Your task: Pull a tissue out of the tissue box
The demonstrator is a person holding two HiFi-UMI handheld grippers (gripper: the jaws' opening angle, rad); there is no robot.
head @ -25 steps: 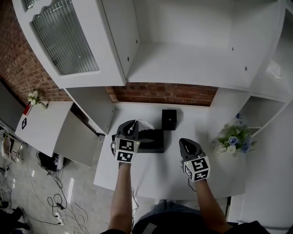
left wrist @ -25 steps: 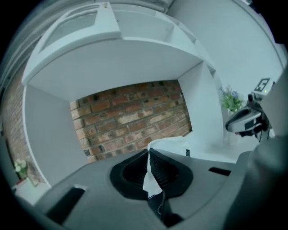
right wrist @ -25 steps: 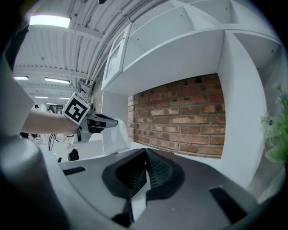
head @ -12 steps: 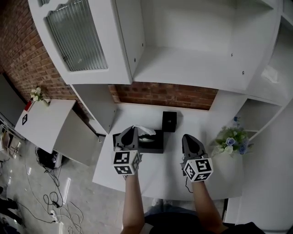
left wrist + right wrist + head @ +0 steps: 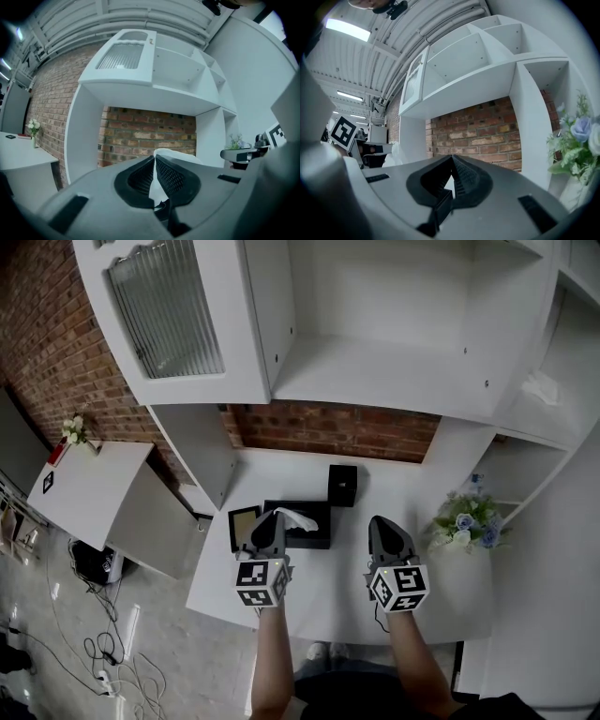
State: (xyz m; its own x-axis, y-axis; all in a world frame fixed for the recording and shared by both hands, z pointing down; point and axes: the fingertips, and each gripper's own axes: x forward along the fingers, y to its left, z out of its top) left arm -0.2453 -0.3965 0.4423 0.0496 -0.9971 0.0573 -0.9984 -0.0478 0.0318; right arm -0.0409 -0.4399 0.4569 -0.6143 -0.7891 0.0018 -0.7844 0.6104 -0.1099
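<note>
Jaws of your left gripper (image 5: 154, 159) clamped on the tissue (image 5: 179, 156). Over the last second you've drawn it back off the tissue box (image 5: 319, 538); the sheet's tail still trails over the slot. Right gripper (image 5: 451, 159): jaws together, empty. Pull looks nearly finished.

White desk (image 5: 398, 491): small black box (image 5: 342, 486) at 12 o'clock, near the brick wall (image 5: 337, 432); potted flowers (image 5: 466, 521) at 3 o'clock. Side table (image 5: 89, 486) at 9 o'clock, flower vase (image 5: 71, 432) on it. Cables (image 5: 105, 657) on the floor, 8 o'clock.
</note>
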